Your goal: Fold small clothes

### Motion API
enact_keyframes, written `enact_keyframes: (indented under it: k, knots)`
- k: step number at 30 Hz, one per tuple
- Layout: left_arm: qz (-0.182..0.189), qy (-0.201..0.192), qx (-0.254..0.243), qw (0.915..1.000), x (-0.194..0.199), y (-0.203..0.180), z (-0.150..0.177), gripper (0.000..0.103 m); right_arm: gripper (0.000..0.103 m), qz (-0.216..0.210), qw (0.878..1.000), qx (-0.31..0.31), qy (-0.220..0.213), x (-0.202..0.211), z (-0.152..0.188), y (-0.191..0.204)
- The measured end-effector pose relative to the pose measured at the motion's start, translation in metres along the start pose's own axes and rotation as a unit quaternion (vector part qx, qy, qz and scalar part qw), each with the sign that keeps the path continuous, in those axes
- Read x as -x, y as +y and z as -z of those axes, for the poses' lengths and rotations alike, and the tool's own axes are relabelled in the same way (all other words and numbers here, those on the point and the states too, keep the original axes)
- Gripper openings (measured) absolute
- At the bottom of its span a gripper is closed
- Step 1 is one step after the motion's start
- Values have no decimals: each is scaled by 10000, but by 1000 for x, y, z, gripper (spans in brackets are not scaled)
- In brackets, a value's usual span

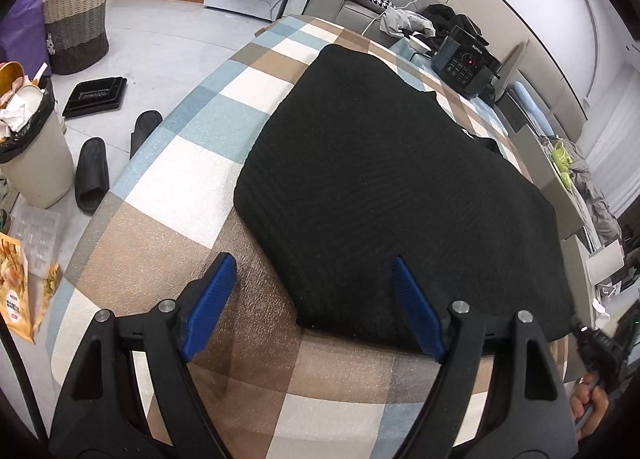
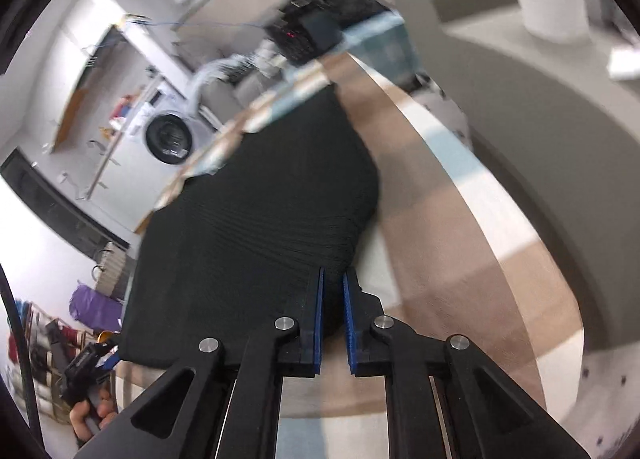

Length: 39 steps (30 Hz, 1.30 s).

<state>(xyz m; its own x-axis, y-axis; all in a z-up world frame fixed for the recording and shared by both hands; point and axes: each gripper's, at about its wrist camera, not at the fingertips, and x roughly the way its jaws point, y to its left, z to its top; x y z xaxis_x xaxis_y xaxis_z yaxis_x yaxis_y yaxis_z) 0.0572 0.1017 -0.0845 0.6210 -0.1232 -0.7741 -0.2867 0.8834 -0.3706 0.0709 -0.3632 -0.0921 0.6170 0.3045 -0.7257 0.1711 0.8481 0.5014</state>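
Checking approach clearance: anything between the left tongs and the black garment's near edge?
Nothing visible. The left tongs hang open over the near corner of the black garment, with only bare checked table cover beneath. The cooker sits at the far end.

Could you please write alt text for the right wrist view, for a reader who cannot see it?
The right tool is closed on the near edge of a black knitted garment lying on a checked table cover. A washing machine stands blurred behind.
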Motion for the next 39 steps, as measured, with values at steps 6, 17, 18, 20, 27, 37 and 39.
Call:
enact_keyframes:
  k: [6,17,18,20,27,37,39]
  knots:
    - [-32,16,64,10000,-9,-1,-4,78,43,-443,9982,-255,-299,8,3,-4]
    - [-260,-491,136,9984,-15,-7,-3,6,26,-166,9983,-81,-549,-12,0,6]
    - [-286,-516,101,9982,-13,-7,-3,5,21,-115,9983,-32,-567,-12,1,8]
    - [-251,-525,108,9982,-9,-4,0,4,11,-74,9981,38,-604,-12,2,10]
    - [-170,-507,132,9985,3,3,16,3,8,6,9987,71,-497,-4,5,5]
    - [-84,-437,232,9987,13,10,25,3,17,-264,9989,-213,-335,-1,6,-8]
    - [-94,-446,236,9987,13,11,26,3,18,-287,9988,-242,-317,-3,7,-8]
